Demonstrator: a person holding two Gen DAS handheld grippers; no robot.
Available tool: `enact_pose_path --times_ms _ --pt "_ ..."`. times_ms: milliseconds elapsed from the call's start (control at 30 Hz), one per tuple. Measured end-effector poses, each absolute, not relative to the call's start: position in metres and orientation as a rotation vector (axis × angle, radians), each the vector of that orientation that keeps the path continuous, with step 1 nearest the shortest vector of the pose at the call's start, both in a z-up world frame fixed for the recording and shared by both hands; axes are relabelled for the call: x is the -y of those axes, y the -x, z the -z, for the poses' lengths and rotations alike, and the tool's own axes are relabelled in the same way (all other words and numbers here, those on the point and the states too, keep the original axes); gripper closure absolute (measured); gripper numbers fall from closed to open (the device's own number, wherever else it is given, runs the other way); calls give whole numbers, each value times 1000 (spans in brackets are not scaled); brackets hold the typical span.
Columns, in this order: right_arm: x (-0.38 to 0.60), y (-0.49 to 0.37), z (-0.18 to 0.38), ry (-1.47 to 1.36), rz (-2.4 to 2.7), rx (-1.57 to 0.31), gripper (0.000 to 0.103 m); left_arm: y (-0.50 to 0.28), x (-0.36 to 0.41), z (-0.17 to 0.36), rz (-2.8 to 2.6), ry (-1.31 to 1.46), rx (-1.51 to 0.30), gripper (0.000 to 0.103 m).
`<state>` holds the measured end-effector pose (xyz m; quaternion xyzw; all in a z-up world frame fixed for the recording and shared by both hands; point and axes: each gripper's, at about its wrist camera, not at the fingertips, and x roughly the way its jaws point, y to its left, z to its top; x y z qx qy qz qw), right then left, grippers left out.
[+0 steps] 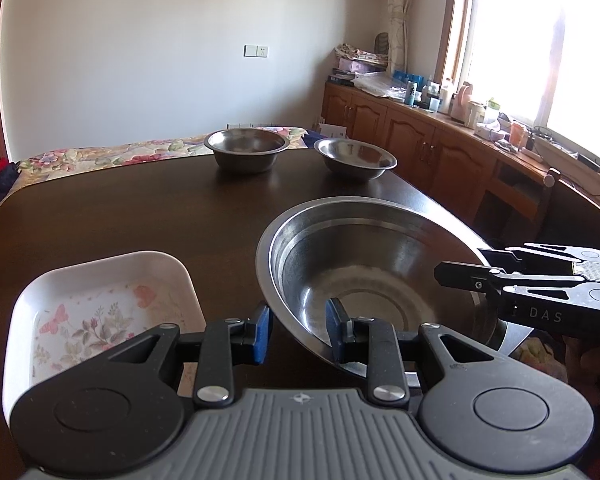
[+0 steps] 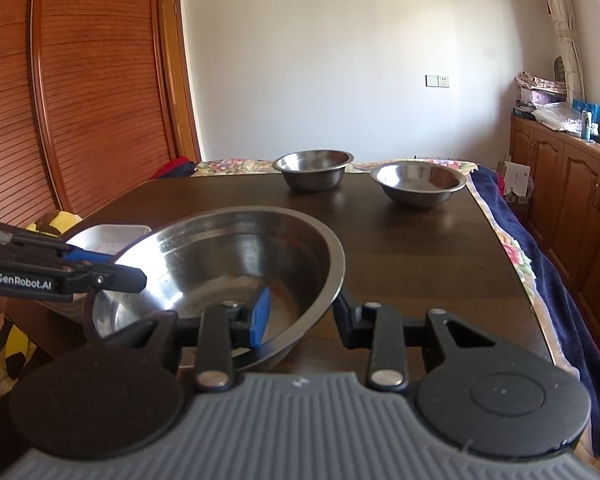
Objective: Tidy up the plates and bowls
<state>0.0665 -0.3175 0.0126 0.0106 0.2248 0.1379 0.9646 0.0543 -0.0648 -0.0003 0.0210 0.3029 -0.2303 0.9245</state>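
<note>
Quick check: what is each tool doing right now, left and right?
Left tool: open, straddling the large steel bowl's near rim, not clamped.
Right tool: open, straddling the same bowl's rim.

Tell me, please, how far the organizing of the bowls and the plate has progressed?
Nothing looks stacked yet. In hand: the large steel bowl sits tilted, with the left tool and the right tool each open astride its rim, not clamped. Left to do: the two small steel bowls stand apart at the table's far end, and the white floral dish lies alone beside the large bowl.
</note>
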Motion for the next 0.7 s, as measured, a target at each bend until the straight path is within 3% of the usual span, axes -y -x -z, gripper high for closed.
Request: enact_pose_path --times_ms 567,600,700 --pt "315 -66 -7 -26 -290 -469 65 -54 63 7 458 -60 -628 72" --pt "315 -66 -8 -27 -289 -467 64 -54 64 6 442 -71 -623 71" --pt "322 -65 -14 -37 -292 -460 49 -57 60 3 429 -72 -614 69"
